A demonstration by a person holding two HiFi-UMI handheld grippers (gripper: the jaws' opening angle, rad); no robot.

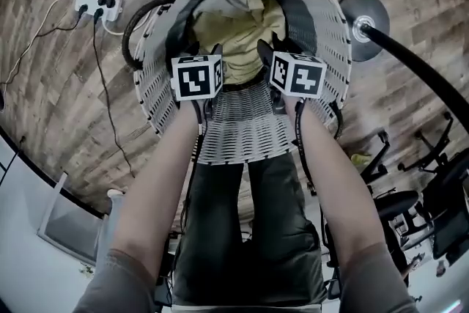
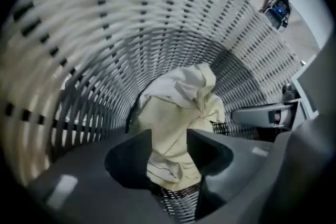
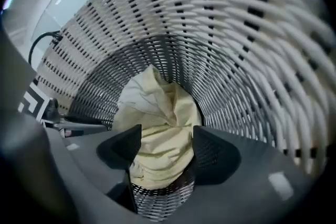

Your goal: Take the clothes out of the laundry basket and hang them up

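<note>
Although both claws are at the laundry basket (image 1: pixel 242 139), nothing has been lifted out and nothing is seen hung, so I judge the task to be at its very start.

Task progress: the left claw (image 2: pixel 169 136) is released, its jaws standing well apart. The right claw (image 3: pixel 167 134) is likewise released, jaws apart. Each looks down into the basket, with the pale yellow garment (image 1: pixel 238 33) framed between its jaws. The cloth lies deeper in, and neither claw is closed on it. Whether any jaw touches the fabric cannot be told. Remaining, by my assessment: seize the garment, raise it clear of the rim and hang it. No hanger or rail can be identified in any view.

Containers: the basket is a tall white woven one standing on the wooden floor (image 1: pixel 58 128), directly in front of the person's legs. It holds the one crumpled yellow garment, heaped at the bottom against the far wall. Bare mesh shows at the near side of the basket bottom. No second garment is visible.

Surroundings: a power strip (image 1: pixel 99 5) with cables lies on the floor left of the basket. A black stand with a round base (image 1: pixel 364 15) is to its right.
</note>
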